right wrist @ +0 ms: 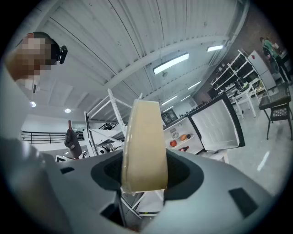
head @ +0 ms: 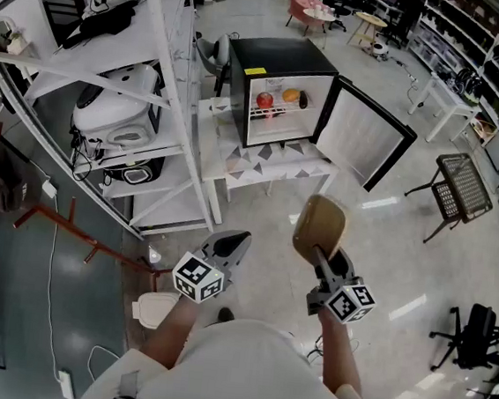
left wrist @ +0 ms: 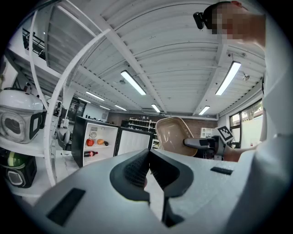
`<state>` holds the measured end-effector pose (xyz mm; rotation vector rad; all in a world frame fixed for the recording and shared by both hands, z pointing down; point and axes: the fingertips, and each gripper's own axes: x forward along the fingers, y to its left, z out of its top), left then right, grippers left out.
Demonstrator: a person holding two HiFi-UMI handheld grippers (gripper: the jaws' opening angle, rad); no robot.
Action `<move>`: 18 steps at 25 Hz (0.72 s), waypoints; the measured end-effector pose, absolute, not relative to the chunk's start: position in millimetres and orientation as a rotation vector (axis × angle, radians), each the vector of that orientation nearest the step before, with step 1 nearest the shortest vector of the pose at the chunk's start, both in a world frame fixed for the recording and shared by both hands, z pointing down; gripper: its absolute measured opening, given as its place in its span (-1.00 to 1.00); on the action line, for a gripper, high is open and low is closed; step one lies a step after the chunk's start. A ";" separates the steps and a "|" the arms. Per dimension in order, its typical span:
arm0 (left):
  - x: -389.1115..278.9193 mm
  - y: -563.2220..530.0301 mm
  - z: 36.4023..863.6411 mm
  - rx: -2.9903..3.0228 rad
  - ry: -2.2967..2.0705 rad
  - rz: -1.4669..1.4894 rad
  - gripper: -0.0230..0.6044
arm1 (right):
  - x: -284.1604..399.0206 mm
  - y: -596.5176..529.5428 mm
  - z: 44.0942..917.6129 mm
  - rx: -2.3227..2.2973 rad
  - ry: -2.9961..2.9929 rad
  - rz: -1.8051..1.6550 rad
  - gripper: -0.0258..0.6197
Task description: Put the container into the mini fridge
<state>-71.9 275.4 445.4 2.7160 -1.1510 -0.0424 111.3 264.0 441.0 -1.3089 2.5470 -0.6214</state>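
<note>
A black mini fridge [head: 281,69] stands on a low white table [head: 235,166], its door [head: 363,133] swung open to the right. My right gripper [head: 322,253] is shut on a tan plastic container [head: 319,226], held on edge well short of the fridge. In the right gripper view the container [right wrist: 144,137] stands between the jaws of the right gripper [right wrist: 144,178], with the fridge [right wrist: 181,137] beyond. My left gripper [head: 234,244] is shut and holds nothing. In the left gripper view its jaws meet at the left gripper [left wrist: 149,167], and the container [left wrist: 176,135] shows to the right.
The fridge holds a red apple [head: 265,100], an orange [head: 291,94] and a dark item on its shelf. A white rack [head: 126,110] with appliances stands at left. A black mesh chair [head: 459,185] and an office chair [head: 474,337] stand at right.
</note>
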 end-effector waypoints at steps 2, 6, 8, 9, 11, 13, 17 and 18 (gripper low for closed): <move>-72.3 272.7 444.5 2.721 -1.150 -0.039 -0.91 | 109.4 261.5 439.4 -1.308 2.550 -0.618 -0.23; -74.3 269.5 443.7 2.728 -1.147 -0.035 -0.91 | 106.3 259.0 438.7 -1.305 2.553 -0.618 -0.23; -75.7 268.8 444.1 2.728 -1.145 -0.035 -0.91 | 105.1 258.7 438.6 -1.306 2.552 -0.617 -0.23; -76.4 268.3 444.5 2.729 -1.143 -0.034 -0.91 | 104.5 258.4 438.6 -1.306 2.551 -0.617 -0.23; -78.4 266.6 445.8 2.728 -1.139 -0.032 -0.91 | 102.2 257.3 437.5 -1.299 2.547 -0.620 -0.23; -80.6 265.0 446.9 2.728 -1.134 -0.032 -0.91 | 100.4 256.3 438.3 -1.289 2.538 -0.630 -0.22; -85.5 264.6 450.3 2.727 -1.117 -0.024 -0.91 | 94.0 257.3 442.4 -1.302 2.535 -0.643 -0.22; -87.1 264.3 451.3 2.727 -1.112 -0.023 -0.91 | 91.7 257.6 443.8 -1.308 2.538 -0.642 -0.22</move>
